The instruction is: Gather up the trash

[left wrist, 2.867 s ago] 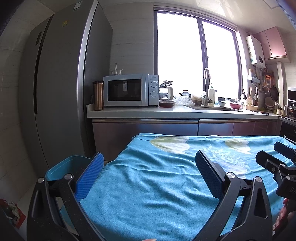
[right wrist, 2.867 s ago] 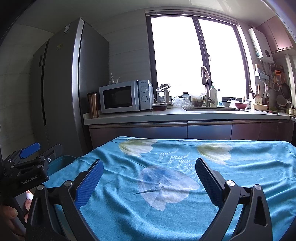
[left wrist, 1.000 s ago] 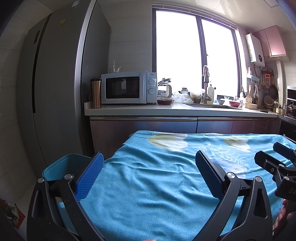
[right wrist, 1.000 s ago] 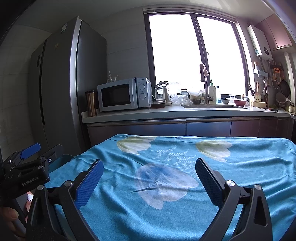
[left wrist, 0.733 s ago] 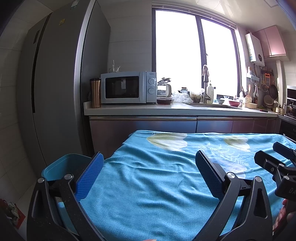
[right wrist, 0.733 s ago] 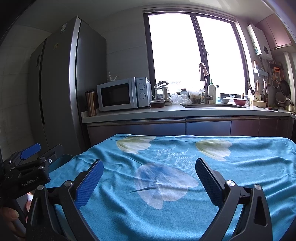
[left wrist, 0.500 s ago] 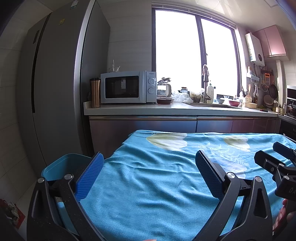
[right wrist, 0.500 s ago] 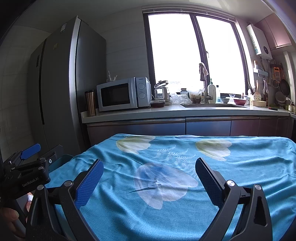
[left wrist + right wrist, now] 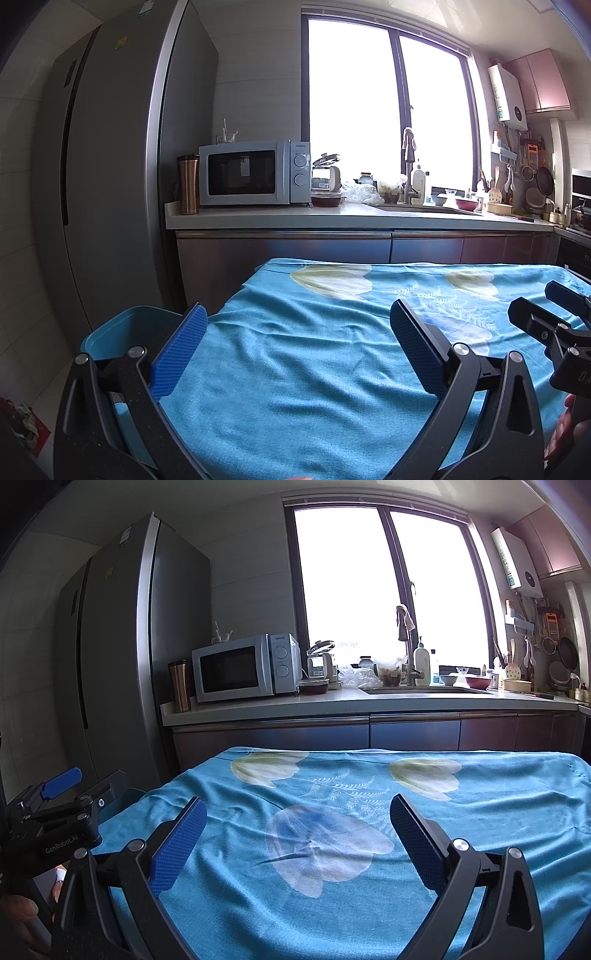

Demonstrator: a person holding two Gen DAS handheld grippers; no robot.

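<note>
A teal bin [image 9: 122, 330] stands on the floor at the table's left edge, partly behind my left gripper's left finger. Crumpled trash on a red patch [image 9: 24, 424] lies on the floor at the far lower left. My left gripper [image 9: 299, 352] hangs open over the blue flowered tablecloth [image 9: 314, 354], nothing between its blue pads. In the right wrist view my right gripper [image 9: 299, 840] is open too, empty, above the same tablecloth [image 9: 480, 812]. I see no trash on the cloth. Each gripper shows at the edge of the other's view.
A tall grey fridge [image 9: 110, 177] stands left of the counter [image 9: 332, 221]. On the counter are a microwave [image 9: 251, 177], a brown tumbler [image 9: 187, 189], a kettle, a plastic bag and a sink with a tap. A bright window fills the back wall.
Both grippers have drifted slightly, so the counter and table sit a little lower and nearer in view. Both stay open and empty.
</note>
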